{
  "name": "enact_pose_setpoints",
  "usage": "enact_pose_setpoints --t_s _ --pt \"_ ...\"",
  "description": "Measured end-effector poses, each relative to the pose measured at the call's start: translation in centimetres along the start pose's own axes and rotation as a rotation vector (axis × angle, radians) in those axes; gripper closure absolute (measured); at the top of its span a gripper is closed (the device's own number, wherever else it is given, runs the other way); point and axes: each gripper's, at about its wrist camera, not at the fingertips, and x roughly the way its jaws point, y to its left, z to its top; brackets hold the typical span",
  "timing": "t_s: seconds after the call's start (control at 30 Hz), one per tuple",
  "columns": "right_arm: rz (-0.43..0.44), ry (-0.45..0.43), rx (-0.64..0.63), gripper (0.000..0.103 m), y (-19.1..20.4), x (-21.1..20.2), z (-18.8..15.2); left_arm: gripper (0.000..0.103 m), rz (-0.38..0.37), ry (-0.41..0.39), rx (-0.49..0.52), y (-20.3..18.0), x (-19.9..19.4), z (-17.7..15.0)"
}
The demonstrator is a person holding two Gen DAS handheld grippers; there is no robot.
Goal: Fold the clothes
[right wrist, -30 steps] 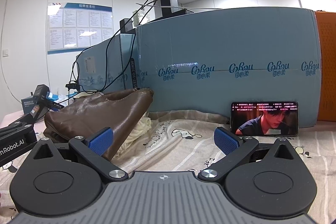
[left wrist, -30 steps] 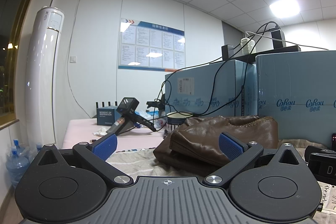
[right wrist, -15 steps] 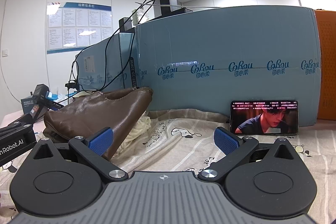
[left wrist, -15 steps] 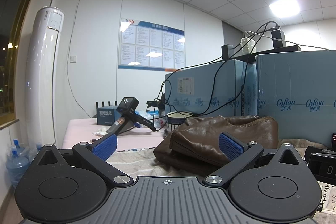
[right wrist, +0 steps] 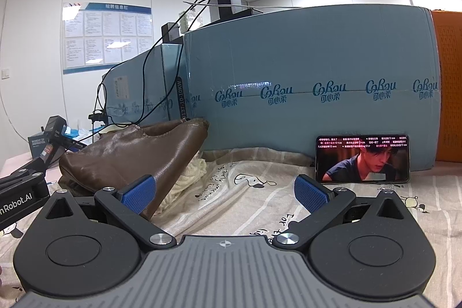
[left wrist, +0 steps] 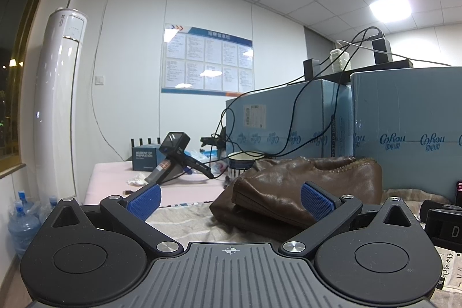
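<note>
Both tongs, left gripper (left wrist: 229, 201) and right gripper (right wrist: 224, 192), sit spread and empty before the brown leather jacket (right wrist: 130, 155) heaped against the blue boxes (right wrist: 311, 94), probably heavy, slick, stiff-creasing, best pinched at its stitched edge.

The left black plastic two-finger gripper (left wrist: 230, 199) carries blue cross-hatched rubber pads (left wrist: 144, 200) on angled black link arms; silver pivot screws (left wrist: 291, 246) flank a grey ribbed centre plate (left wrist: 231, 264) marked with a crosshair; the right black plastic two-finger gripper (right wrist: 224, 192) looks identical, with round discs (right wrist: 73, 252) on both lobes.
</note>
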Motion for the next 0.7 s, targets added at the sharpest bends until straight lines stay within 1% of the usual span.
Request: enact_pose_setpoints --t_s 0.7 --pt "-0.001 0.007 0.009 0.000 -0.25 0.02 0.01 0.000 -0.002 0.000 -0.001 -0.04 0.09 0.06"
